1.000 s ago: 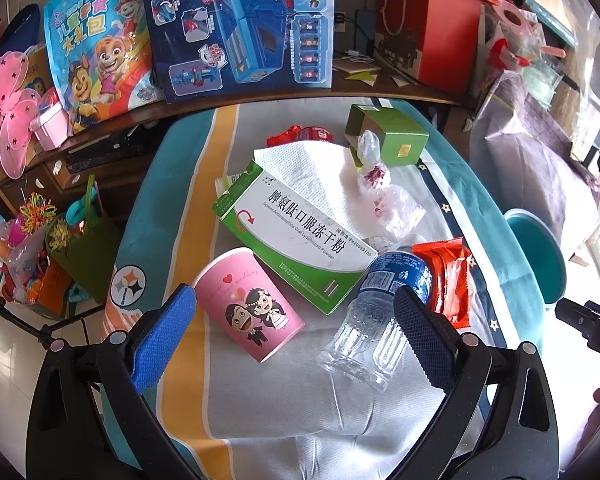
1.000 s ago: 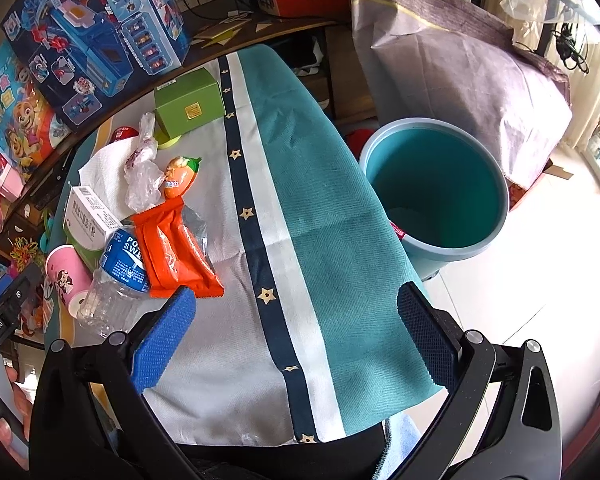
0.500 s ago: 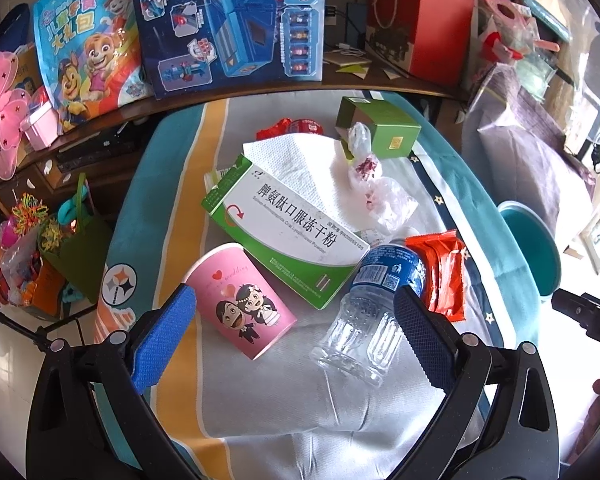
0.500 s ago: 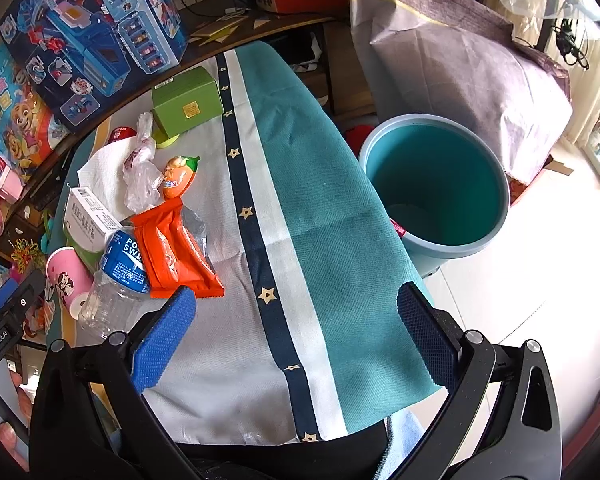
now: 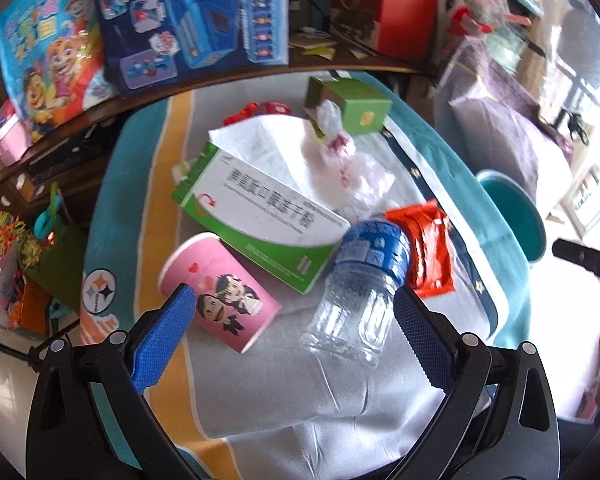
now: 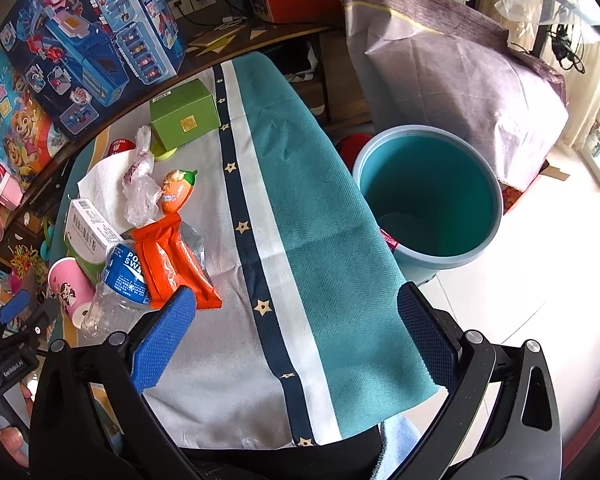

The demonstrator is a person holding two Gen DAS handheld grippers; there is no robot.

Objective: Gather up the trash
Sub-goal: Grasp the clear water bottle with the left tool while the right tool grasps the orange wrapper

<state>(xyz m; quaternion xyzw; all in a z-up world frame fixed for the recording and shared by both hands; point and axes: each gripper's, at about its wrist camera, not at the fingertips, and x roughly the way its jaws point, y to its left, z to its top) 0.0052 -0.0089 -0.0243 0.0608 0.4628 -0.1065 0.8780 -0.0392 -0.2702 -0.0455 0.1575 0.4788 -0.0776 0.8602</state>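
Bench [image 6: 324, 208] with striped cloth carries the trash pile toward its far left part; teal bin [image 6: 428, 196] stands on the floor just off the bench's right edge, nothing clearly in it.

Pile, big to small: green-white carton [image 5: 260, 216], clear bottle [image 5: 356, 296], pink paper cup [image 5: 220, 288], orange wrapper [image 5: 424, 248], crumpled plastic bag [image 5: 352, 168].

Left gripper [image 5: 296, 320]: jaws wide open, empty, over the near edge of the pile. Bottle and cup both lie between the jaws' line of sight, just ahead. Bottle's long axis runs roughly front to back, base toward the jaws, cap end away against the carton, so jaws straddle it across its width. Cup lies on its side, mouth toward the near right.

Right gripper [image 6: 296, 328]: jaws open, empty, aimed at bare cloth between pile and bin; pile sits off to its left.

Judgement: left gripper is nearer; bottle is the likely first pick.
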